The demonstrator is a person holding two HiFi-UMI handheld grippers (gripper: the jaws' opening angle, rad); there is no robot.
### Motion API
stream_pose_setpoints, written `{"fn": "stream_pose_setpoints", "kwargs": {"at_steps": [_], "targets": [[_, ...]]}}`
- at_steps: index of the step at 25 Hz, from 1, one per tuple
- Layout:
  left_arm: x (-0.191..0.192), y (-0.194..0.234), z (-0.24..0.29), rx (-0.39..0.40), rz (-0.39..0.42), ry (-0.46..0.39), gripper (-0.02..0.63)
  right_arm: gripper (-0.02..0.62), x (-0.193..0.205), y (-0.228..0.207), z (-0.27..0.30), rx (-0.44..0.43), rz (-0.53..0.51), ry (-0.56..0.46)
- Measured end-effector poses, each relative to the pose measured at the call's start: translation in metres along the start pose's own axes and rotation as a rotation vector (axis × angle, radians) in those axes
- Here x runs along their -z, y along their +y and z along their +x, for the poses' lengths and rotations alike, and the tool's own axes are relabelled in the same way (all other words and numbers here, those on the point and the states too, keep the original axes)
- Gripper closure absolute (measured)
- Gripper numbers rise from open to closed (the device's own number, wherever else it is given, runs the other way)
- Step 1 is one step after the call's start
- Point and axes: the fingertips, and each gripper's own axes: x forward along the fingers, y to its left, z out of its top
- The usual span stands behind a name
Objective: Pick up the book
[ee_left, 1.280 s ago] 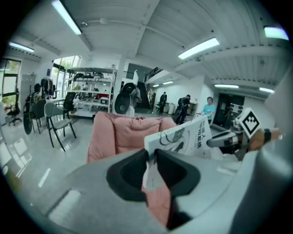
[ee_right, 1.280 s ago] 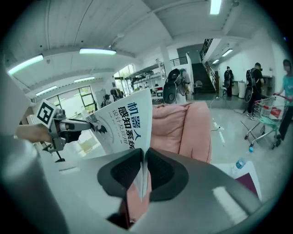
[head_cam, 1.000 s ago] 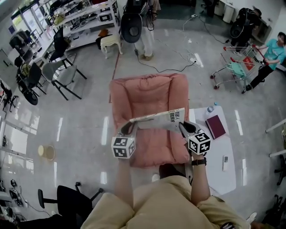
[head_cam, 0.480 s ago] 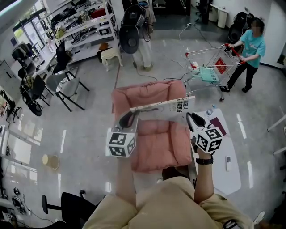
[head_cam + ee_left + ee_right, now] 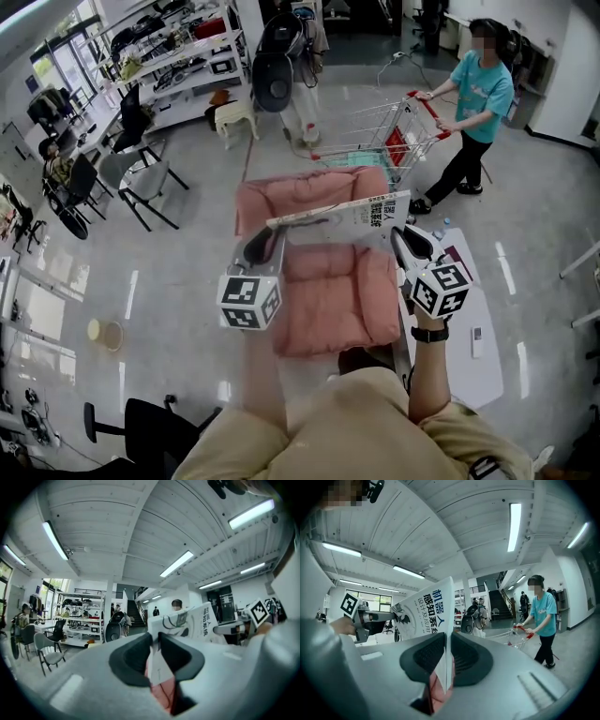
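Fingers (image 5: 133,657) of the left gripper (image 5: 265,246) are pinching the left edge of the book (image 5: 342,217), and those of the right gripper (image 5: 411,246) are clamping its right edge, each pair pressing together on a thin slice of cover and pages. Both grippers are holding the book in the air above the pink armchair (image 5: 319,300), where it is touching nothing else, so the pick-up is looking essentially done; what is remaining, as I am judging it, is only keeping it steady or carrying it somewhere. The book is showing as a slim white paperback stretching between the two grippers, carrying dark blue lettering near the right gripper's end and a grey drawing beside it.
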Motion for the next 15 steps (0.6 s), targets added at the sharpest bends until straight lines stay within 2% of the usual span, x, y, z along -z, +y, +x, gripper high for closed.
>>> {"fn": "stream_pose_setpoints", "kwargs": {"at_steps": [15], "targets": [[0.001,0.000,-0.018,-0.018,-0.032,-0.038,0.541,0.541,-0.008,0.010,-0.003,-0.008,-0.035,-0.012]]}}
